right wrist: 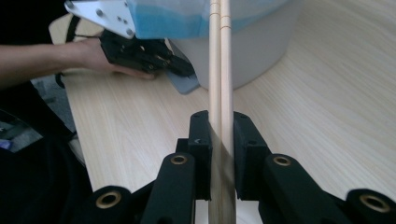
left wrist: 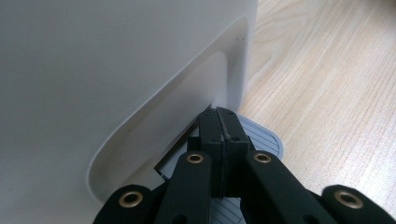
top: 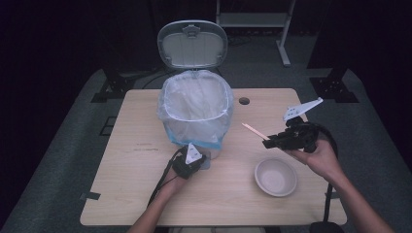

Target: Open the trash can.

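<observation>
A white pedal bin (top: 194, 109) lined with a clear and blue bag stands mid-table, its lid (top: 192, 43) tipped up and open. My left gripper (top: 201, 162) is shut with nothing between its jaws, and its tips (left wrist: 219, 116) rest on the grey ribbed pedal (left wrist: 268, 137) at the bin's base. My right gripper (top: 266, 142) hangs above the table to the right of the bin, shut on a pair of wooden chopsticks (top: 255, 130). The right gripper view shows the chopsticks (right wrist: 220, 70) running straight out from the gripper (right wrist: 220, 123) toward the bin, with the left gripper (right wrist: 184, 70) on the pedal (right wrist: 184, 83).
An empty white bowl (top: 275, 177) sits on the wooden table (top: 126, 160) at the front right, below my right hand. A round cable hole (top: 244, 101) lies behind the bin on the right. Dark floor and metal stands surround the table.
</observation>
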The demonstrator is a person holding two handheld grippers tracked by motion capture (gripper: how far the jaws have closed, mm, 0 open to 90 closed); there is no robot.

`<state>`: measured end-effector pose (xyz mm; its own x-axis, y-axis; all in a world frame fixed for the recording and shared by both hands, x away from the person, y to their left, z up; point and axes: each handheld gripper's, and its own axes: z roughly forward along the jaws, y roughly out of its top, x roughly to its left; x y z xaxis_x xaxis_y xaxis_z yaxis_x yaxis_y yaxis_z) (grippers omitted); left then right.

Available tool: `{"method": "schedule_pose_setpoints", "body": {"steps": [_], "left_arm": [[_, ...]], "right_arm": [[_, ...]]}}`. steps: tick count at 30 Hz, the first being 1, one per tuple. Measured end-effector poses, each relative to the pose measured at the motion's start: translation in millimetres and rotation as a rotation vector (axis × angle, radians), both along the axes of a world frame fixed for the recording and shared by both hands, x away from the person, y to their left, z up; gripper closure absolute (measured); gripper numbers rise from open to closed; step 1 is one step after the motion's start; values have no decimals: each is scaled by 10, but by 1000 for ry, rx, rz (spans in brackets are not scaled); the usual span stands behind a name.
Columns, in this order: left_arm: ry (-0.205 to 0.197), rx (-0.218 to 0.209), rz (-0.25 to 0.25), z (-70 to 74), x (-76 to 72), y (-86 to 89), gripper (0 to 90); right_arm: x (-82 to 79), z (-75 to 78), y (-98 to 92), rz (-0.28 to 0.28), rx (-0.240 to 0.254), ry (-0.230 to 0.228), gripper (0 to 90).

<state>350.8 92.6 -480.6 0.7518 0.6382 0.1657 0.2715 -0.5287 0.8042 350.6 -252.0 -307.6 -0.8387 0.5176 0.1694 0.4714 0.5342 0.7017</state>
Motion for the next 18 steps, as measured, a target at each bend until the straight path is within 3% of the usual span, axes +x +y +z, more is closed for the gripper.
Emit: {"method": "schedule_pose_setpoints", "body": {"steps": [13,17,18], "left_arm": [[1,2,0,2,-1,1,900],[0,1,0,1,0,1,900],[2,3,0,3,-1,1,900]], "right_arm": [[105,282,109,40,-14,-18,791],[136,312,123,45,5,-5,790],[154,328,142,47,-25,-12,790]]}}
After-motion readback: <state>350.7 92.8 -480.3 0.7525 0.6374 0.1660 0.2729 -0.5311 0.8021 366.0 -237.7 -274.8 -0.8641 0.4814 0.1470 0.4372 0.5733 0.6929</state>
